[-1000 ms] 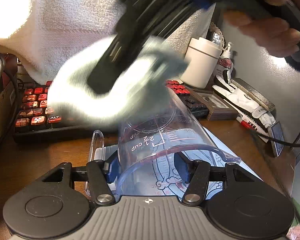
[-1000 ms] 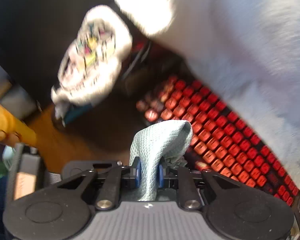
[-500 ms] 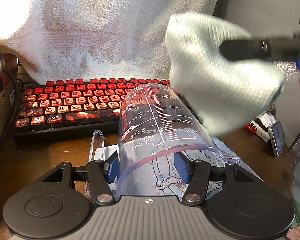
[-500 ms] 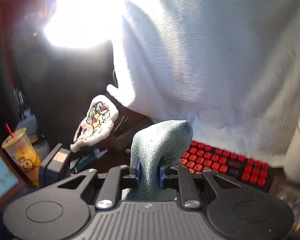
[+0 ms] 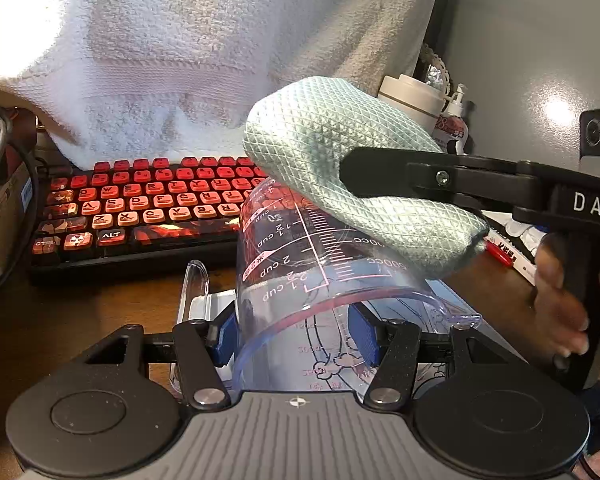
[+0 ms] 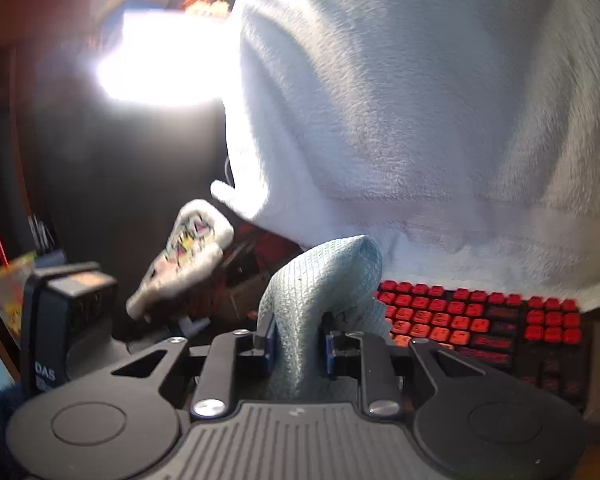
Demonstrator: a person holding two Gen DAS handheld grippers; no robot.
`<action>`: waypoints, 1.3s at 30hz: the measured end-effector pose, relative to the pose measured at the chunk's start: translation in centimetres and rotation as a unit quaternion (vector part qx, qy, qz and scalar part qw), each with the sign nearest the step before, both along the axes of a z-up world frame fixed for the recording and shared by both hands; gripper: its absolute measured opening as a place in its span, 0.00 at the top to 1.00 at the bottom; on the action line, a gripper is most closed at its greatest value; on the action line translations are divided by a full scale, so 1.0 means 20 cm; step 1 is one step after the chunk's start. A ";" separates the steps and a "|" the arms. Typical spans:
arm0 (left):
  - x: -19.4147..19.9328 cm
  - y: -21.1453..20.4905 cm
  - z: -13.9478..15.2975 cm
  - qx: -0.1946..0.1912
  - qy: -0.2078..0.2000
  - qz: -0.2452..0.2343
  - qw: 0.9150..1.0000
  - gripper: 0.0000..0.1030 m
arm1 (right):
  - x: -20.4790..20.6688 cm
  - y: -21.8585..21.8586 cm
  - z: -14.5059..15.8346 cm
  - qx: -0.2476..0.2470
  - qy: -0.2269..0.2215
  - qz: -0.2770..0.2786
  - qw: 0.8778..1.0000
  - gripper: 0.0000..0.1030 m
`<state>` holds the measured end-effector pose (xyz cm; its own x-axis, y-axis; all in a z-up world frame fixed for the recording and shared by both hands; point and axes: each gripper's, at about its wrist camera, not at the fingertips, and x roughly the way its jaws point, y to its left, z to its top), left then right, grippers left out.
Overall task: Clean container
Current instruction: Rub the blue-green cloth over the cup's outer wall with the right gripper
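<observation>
A clear plastic measuring cup [image 5: 320, 264] with pink and white markings lies on its side, bottom pointing away, held between the blue pads of my left gripper [image 5: 296, 338]. My right gripper [image 6: 298, 346] is shut on a folded pale green cleaning cloth [image 6: 320, 300]. In the left wrist view the cloth [image 5: 352, 184] rests on the cup's upper right outer wall, with the right gripper's black fingers [image 5: 440, 180] reaching in from the right.
A red-keyed keyboard [image 5: 140, 212] lies on the wooden desk [image 5: 80, 320] behind the cup. A white towel [image 5: 180, 60] hangs over it. A white canister [image 5: 412, 100], pump bottle [image 5: 456, 120] and pens [image 5: 512, 252] stand at the right. An illustrated sheet [image 5: 452, 300] lies under the cup.
The right gripper swung with the cloth from over the cup's upper left to the right side, then came down so the cloth sits on the cup's wall. The left gripper and cup stayed still.
</observation>
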<state>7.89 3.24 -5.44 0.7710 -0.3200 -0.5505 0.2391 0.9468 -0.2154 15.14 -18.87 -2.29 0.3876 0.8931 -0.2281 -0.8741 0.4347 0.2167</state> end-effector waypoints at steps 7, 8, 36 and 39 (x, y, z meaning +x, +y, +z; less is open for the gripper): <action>0.00 0.00 0.00 0.000 0.000 0.002 1.000 0.45 | -0.03 0.00 -0.07 0.033 -0.029 -0.001 0.999 0.77; 0.00 0.00 0.00 0.000 0.000 0.002 1.000 0.45 | -0.04 0.01 -0.08 0.033 -0.034 -0.003 0.999 0.77; 0.02 0.01 0.00 0.001 -0.001 0.002 1.000 0.45 | -0.12 0.02 -0.13 0.057 -0.031 0.054 0.996 0.78; 0.02 0.01 0.00 0.001 -0.001 0.002 1.000 0.45 | -0.12 0.02 -0.13 0.061 -0.035 0.051 0.996 0.78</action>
